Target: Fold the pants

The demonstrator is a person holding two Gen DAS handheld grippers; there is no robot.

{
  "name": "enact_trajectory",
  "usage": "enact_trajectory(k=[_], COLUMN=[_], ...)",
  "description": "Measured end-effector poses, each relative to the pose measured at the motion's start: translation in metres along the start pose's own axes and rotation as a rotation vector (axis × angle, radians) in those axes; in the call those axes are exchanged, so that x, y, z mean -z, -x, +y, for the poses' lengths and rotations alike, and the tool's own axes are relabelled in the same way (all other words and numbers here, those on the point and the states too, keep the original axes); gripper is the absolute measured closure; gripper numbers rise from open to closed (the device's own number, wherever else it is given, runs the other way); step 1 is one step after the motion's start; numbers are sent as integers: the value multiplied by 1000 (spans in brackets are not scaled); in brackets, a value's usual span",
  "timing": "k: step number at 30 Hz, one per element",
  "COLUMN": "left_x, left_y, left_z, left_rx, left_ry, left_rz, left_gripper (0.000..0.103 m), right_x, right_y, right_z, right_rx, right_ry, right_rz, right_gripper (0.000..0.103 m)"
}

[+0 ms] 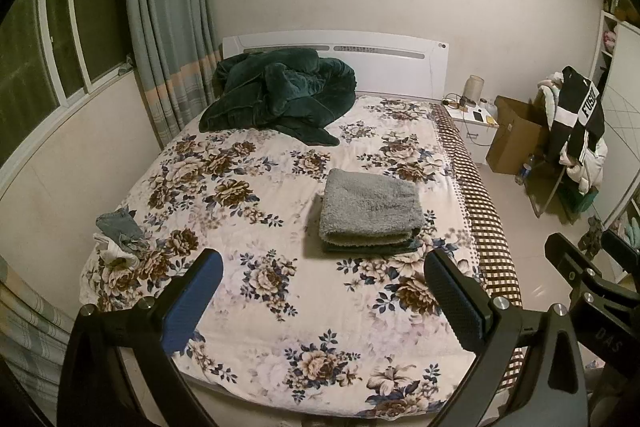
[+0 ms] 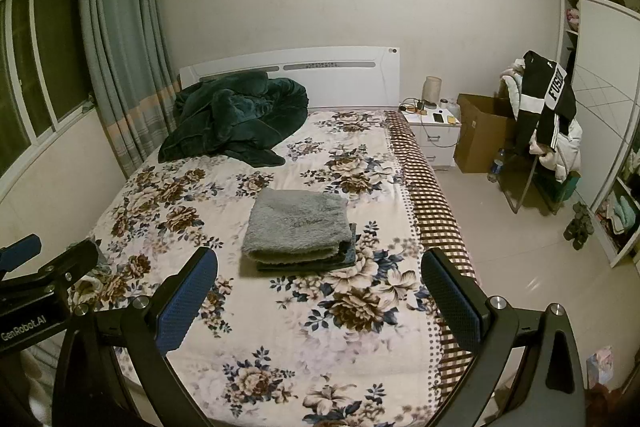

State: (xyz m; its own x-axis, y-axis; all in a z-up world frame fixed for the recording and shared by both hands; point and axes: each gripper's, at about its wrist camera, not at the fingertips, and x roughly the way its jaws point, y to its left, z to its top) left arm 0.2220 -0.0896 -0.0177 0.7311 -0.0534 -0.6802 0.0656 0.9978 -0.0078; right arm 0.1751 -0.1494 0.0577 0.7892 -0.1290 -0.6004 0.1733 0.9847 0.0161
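Observation:
A folded grey fleecy pair of pants (image 1: 370,211) lies in a neat stack on the floral bed cover (image 1: 248,163), on top of a darker folded garment (image 1: 372,246). The stack also shows in the right wrist view (image 2: 298,223). My left gripper (image 1: 324,303) is open and empty, held above the foot of the bed, well short of the stack. My right gripper (image 2: 318,301) is open and empty too, beside the left one. A crumpled blue denim piece (image 1: 120,227) lies at the bed's left edge.
A dark green quilt (image 1: 280,93) is heaped at the headboard. A white nightstand (image 1: 474,125), a cardboard box (image 1: 516,135) and a chair piled with clothes (image 1: 576,127) stand right of the bed. A window and curtain (image 1: 168,27) are at the left.

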Motion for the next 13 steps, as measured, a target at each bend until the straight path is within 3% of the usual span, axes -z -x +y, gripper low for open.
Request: enact_trajectory(k=[13], left_x=[-2], left_y=[0], left_z=[1], left_rx=[0], left_ry=[1], left_rz=[-5], left_gripper=[0], right_x=[-1], right_y=[0], right_z=[0], right_rx=[-1], right_ry=[0], right_rz=[2], right_gripper=[0])
